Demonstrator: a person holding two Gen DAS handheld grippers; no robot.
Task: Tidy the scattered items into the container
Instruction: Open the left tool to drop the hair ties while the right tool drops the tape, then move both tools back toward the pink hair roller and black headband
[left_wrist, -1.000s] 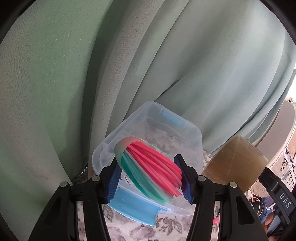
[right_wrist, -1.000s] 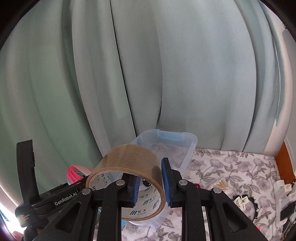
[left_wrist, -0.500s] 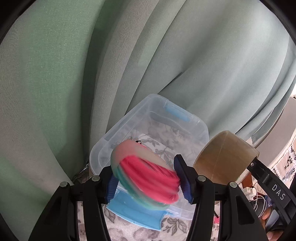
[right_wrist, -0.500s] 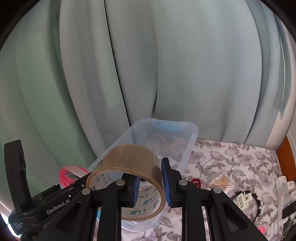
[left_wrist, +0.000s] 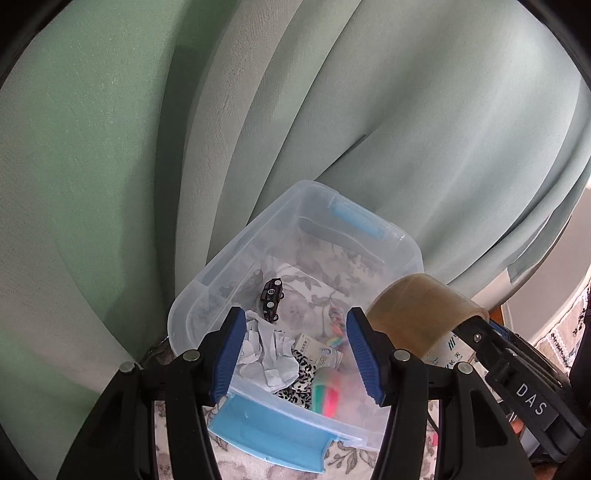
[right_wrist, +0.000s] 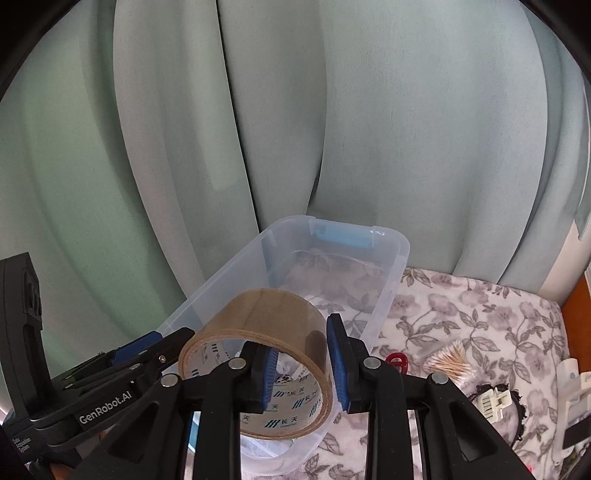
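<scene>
- Jaws of the left gripper (left_wrist: 295, 350) are standing wide apart above the clear plastic bin (left_wrist: 236, 266), gripping nothing.
- Pink-and-green band bundle (left_wrist: 325, 397) is lying blurred inside the bin's near end, beside crumpled paper (left_wrist: 269, 354), a leopard-print item (left_wrist: 299, 380) and a small black toy car (left_wrist: 272, 297).
- Right gripper (right_wrist: 301, 369) is clamping the wall of a brown packing tape roll (right_wrist: 258, 332), one pad inside the ring, one outside, over the bin's near rim.
- Cotton swabs (right_wrist: 448, 360), a red clip (right_wrist: 397, 360) and a white clip (right_wrist: 493, 400) are lying on the floral cloth (right_wrist: 480, 314).
</scene>
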